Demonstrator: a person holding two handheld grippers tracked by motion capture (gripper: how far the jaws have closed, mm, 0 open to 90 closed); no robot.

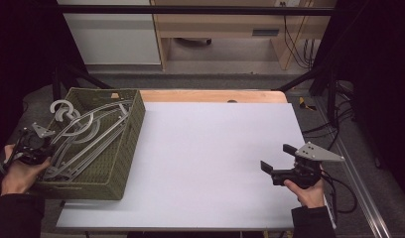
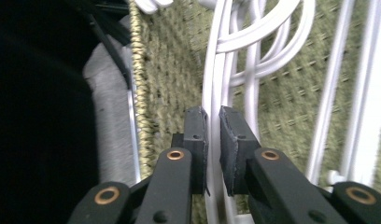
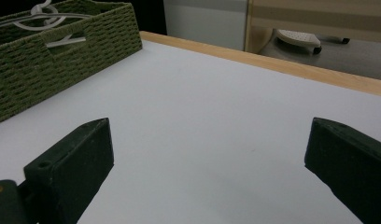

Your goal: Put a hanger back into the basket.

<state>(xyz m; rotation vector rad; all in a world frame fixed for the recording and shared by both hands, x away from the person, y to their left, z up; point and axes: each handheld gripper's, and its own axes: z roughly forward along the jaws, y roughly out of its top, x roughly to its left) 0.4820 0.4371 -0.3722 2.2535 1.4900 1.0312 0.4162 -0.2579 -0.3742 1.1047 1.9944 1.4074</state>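
Note:
A green woven basket (image 1: 133, 124) stands on the table's left side and holds several white plastic hangers (image 1: 86, 134). My left gripper (image 1: 47, 148) reaches into the basket at its left wall, shut on the thin bar of one hanger (image 2: 215, 79); the bar runs up between the pads (image 2: 198, 135). The basket's woven floor (image 2: 174, 65) lies beneath the bar. My right gripper (image 1: 278, 157) hovers over the white table top (image 1: 210, 148) at the right, open, nothing between its jaws. In the right gripper view, my right gripper (image 3: 209, 135) faces the basket (image 3: 48, 79) and hangers (image 3: 41, 16).
The white sheet covers most of the table, with a wooden strip (image 1: 215, 95) along the far edge. Dark frame bars (image 1: 304, 79) and cables (image 1: 339, 188) flank the right side. Beyond the table stand a cabinet (image 1: 111, 34) and a wooden desk (image 1: 225, 25).

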